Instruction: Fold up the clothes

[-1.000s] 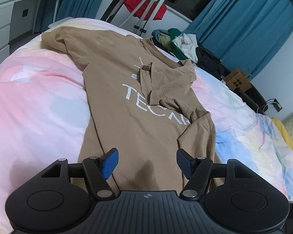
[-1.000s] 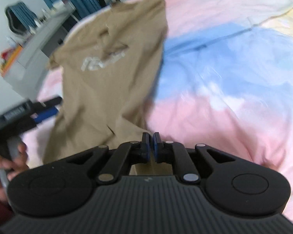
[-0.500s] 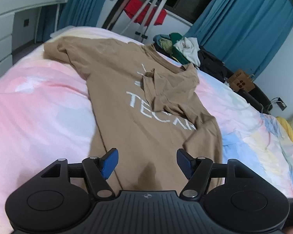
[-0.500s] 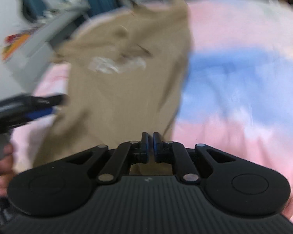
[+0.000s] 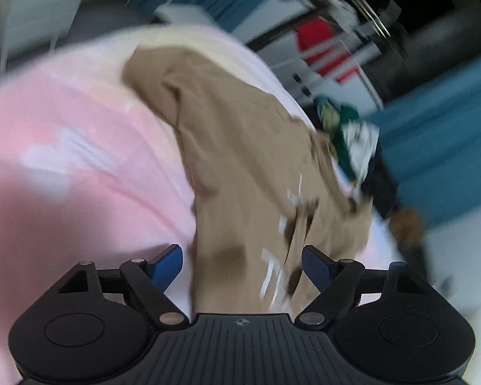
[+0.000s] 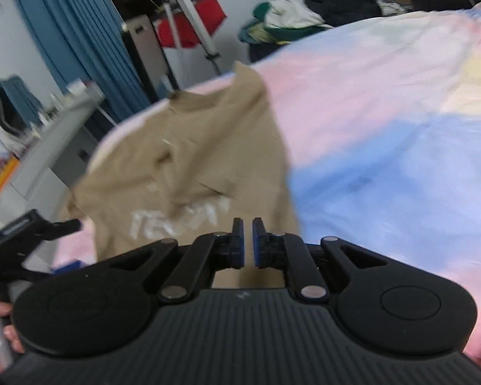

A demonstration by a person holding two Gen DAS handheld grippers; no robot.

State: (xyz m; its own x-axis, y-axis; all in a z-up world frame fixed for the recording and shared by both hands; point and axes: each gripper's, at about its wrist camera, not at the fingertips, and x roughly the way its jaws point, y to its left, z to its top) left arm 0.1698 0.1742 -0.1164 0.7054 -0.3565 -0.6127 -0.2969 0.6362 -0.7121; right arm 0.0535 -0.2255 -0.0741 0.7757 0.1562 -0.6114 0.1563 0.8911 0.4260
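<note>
A tan T-shirt [image 5: 240,166] with white lettering lies spread on the pastel bed cover [image 5: 64,147]; one sleeve is folded over its chest. My left gripper [image 5: 240,264] is open and empty, above the shirt's left edge; this view is blurred. In the right wrist view the shirt [image 6: 192,166] lies ahead. My right gripper [image 6: 248,240] has its jaws almost together just above the shirt's near hem; whether cloth is pinched between them is hidden. The left gripper [image 6: 41,227] shows at the left edge there.
A pile of clothes [image 6: 285,22] sits past the far side of the bed, with a red garment [image 6: 189,25] on a rack and blue curtains [image 6: 77,38] behind. A white desk with clutter [image 6: 35,134] stands left of the bed. The pastel cover [image 6: 384,122] stretches right.
The left gripper has swung and tilted sharply, so its view is blurred and rotated. The right gripper has moved forward over the shirt's hem. Both keep the same jaw openings.
</note>
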